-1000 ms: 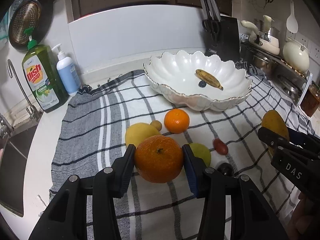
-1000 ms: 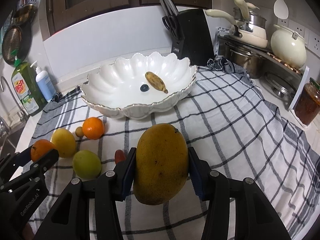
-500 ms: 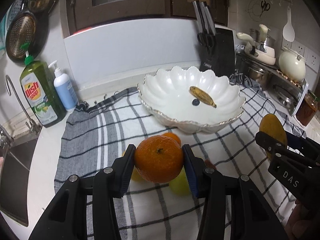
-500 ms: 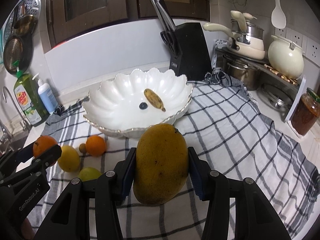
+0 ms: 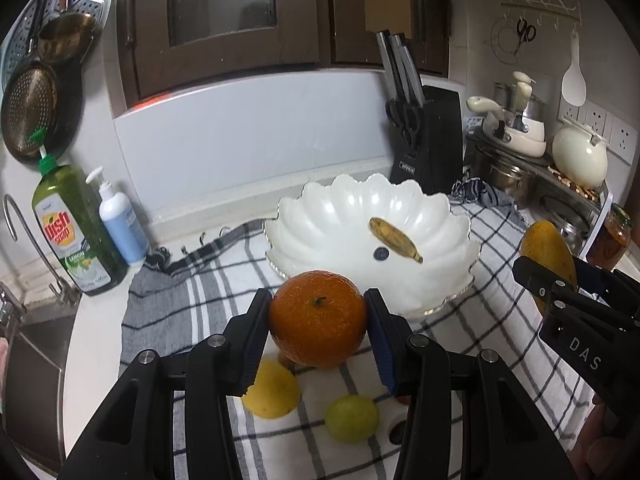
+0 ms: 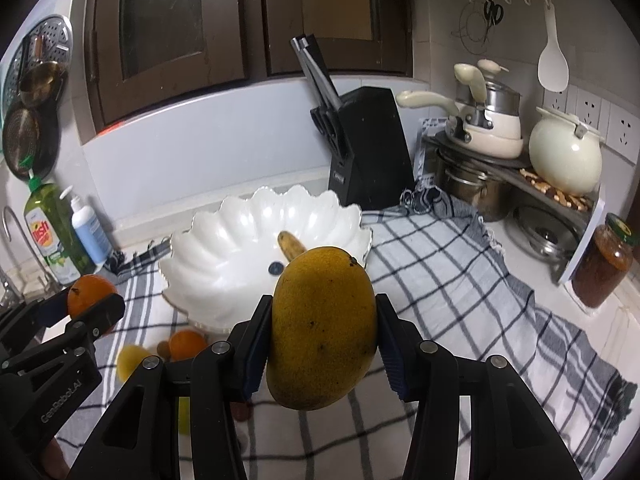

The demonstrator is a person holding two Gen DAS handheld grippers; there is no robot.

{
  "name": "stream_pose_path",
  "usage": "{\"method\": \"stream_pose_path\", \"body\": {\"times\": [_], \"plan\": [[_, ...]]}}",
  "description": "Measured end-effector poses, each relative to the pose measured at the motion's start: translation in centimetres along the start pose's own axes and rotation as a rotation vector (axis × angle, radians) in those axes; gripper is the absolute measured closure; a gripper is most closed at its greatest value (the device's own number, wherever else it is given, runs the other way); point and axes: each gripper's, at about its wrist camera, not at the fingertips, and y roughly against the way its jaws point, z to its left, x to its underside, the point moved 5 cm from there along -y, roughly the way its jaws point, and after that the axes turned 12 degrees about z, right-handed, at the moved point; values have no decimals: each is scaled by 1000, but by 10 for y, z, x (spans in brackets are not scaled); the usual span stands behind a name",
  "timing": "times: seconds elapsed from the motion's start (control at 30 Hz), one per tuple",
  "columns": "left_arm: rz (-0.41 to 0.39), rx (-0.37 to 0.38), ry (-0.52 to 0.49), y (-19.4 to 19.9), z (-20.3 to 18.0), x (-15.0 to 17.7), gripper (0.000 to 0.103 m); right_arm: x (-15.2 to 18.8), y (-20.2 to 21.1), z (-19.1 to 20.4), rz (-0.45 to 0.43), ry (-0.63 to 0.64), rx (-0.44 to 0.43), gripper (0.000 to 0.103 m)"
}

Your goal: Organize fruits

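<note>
While my left gripper (image 5: 318, 326) clamps an orange (image 5: 318, 318) between its pads, I hold a mango (image 6: 322, 332) pinched in my right gripper (image 6: 322, 338), both fruits lifted clear of the checked cloth (image 6: 440, 280), with the white scalloped bowl (image 5: 320, 216) just ahead of each.

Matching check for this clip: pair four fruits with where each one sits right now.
Things:
1. orange
2. mango
3. banana
4. lemon

Places:
A. inside the white bowl
B. on the checked cloth
C. clamped by the left gripper
D. clamped by the right gripper

Pairs: 1-C, 2-D, 3-A, 4-B
</note>
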Motion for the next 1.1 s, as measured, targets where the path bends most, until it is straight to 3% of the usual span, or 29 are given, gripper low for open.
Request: {"method": "stream_pose_path", "body": {"times": [0.57,1.1], "plan": [[-18,-6,8,-24,7,-50,56,-55,-21,-2,-29,23,30,53],[46,-18,14,-90,9,-71,56,-69,-89,-9,65,25,68,53]]}}
